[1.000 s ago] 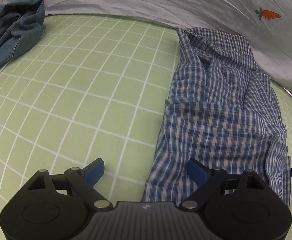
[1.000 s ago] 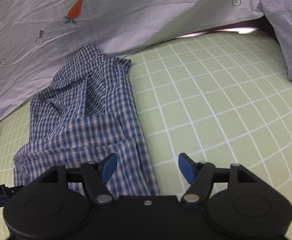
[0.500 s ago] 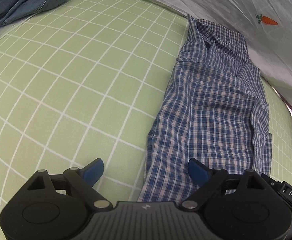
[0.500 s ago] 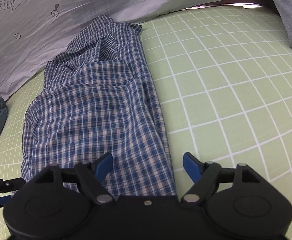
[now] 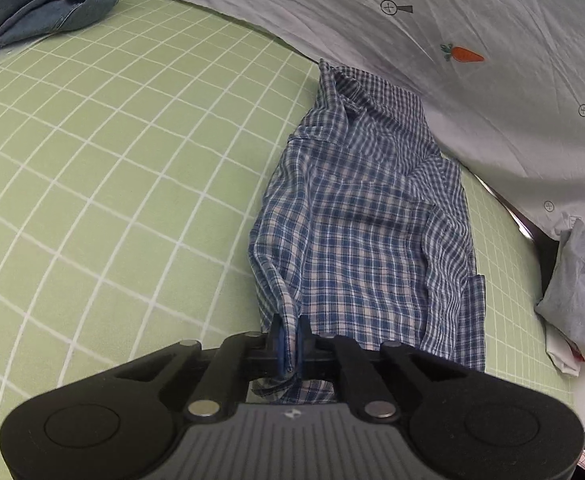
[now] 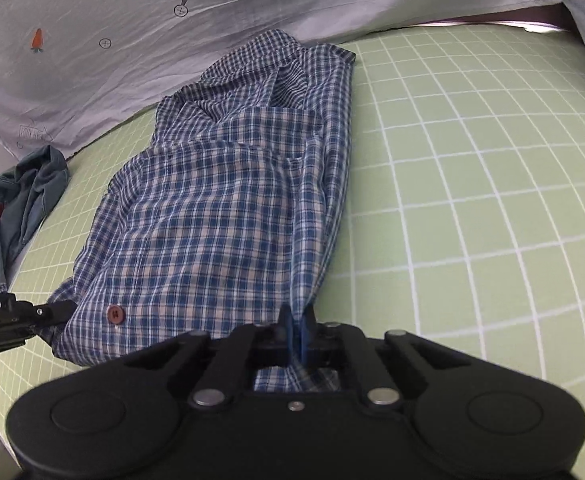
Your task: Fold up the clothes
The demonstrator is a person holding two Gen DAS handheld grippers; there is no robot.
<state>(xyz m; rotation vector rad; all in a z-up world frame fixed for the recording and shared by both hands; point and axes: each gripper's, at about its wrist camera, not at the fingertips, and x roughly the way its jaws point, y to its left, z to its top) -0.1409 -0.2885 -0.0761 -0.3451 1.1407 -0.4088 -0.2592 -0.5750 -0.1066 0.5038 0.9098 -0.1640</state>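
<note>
A blue and white checked shirt (image 5: pixel 364 232) lies lengthwise on the green grid mat (image 5: pixel 112 160), folded into a long strip with its collar at the far end. My left gripper (image 5: pixel 288 336) is shut on the near left corner of the shirt's hem. My right gripper (image 6: pixel 297 330) is shut on the near right corner of the same shirt (image 6: pixel 220 216). A brown button (image 6: pixel 115 314) shows near the hem. The left gripper's tip also shows at the left edge of the right wrist view (image 6: pixel 48 312).
A denim garment (image 5: pixel 44 0) lies at the far left, also in the right wrist view (image 6: pixel 24 196). A grey garment (image 5: pixel 580 292) lies at the right. A white sheet with carrot prints (image 5: pixel 452 40) borders the mat's far side.
Both grippers were open over the shirt's near edge; now both have shut on the hem corners. The views have dropped closer to the hem.
</note>
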